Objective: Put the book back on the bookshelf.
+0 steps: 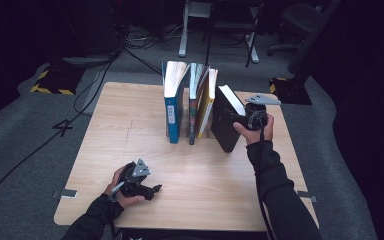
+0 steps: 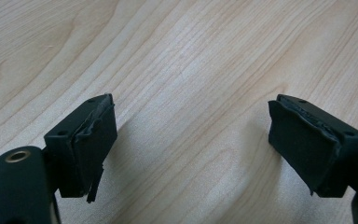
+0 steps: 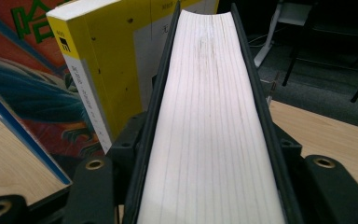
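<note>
Black book (image 1: pixel 225 125) stands upright at the right end of the row on the table (image 1: pixel 130 150), tilted, its top leaning toward the yellow book (image 1: pixel 207 102) next to it. Hard black covers, thick block of off-white pages (image 3: pixel 209 116), faint grey smudges along the fore-edge.

My right gripper (image 1: pixel 244 118) is on it from the right side. In the right gripper view the book sits straight between the jaws, one cover against each. I can't tell whether the pads are pressing or only flanking it. No other support visible besides the lean on its neighbour.

Progress, as I read it: book is down on the tabletop and in line with the others, so placement looks mostly done. Left to do: let go cleanly, back out, maybe square it upright against the yellow one. Risk is it tipping once released.

Rest of the row: yellow paperback with a glossy illustrated cover behind it, then a blue book (image 1: pixel 172 107) further left, pages fanning slightly.

Left gripper (image 1: pixel 155 189) rests low on the near left of the table, jaws wide apart, nothing between them. Matte black pads (image 2: pixel 91 144), one with a frayed lower edge. Table is pale wood-grain laminate, smooth.
</note>
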A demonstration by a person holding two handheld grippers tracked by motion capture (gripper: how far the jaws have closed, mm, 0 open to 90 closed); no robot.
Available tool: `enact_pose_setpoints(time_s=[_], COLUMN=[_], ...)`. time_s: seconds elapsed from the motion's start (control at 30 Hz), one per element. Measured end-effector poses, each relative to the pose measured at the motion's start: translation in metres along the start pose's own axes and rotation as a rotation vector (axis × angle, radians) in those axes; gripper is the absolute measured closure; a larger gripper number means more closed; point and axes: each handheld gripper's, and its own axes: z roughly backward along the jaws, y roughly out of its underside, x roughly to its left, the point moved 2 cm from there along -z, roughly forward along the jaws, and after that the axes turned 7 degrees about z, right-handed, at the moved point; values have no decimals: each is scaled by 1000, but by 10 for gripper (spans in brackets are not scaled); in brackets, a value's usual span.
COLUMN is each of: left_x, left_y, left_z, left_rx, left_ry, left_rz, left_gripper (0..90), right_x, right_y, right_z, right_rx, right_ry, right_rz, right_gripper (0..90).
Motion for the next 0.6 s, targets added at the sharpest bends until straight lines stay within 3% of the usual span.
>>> enact_pose_setpoints(time_s=[0.07,0.2,0.33,0.6], left_x=[0,0,0,0], left_y=[0,0,0,0], left_z=[0,0,0,0], left_rx=[0,0,0,0], left_ry=[0,0,-1,0], left_rz=[0,-1,-1,-2], left_gripper=[154,154,154,155], right_x=[-1,-2,-4,-3], right_y=[2,6,5,2], right_z=[0,-9,-12,-12], right_rx=[16,97,82,32], right_ry=[-23,-68,-51,42], right_rz=[-22,-25,-48,-7], right_gripper=[413,352,371,515])
